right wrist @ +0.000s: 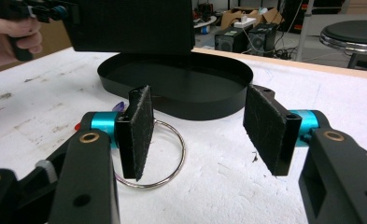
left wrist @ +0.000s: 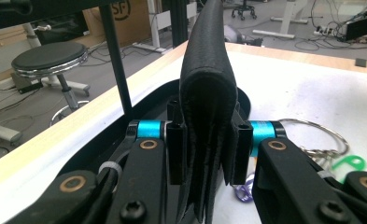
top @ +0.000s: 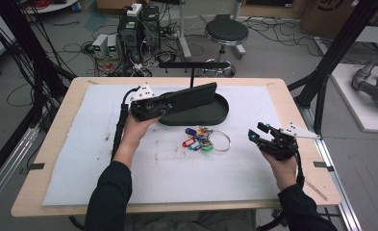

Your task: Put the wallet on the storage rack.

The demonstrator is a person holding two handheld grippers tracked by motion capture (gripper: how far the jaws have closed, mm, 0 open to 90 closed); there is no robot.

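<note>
The left claw (top: pixel 165 107) pinches a black wallet (top: pixel 191 96) above the black tray (top: pixel 220 111), upper centre of the high view; it looks ready to be lowered in and released. The right claw (top: pixel 259 133) rests spread, near the key ring (top: pixel 203 139).

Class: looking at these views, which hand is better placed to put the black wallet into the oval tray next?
Left. Its gripper already grips the wallet above the tray; the right gripper is open, off beside the keys.
</note>
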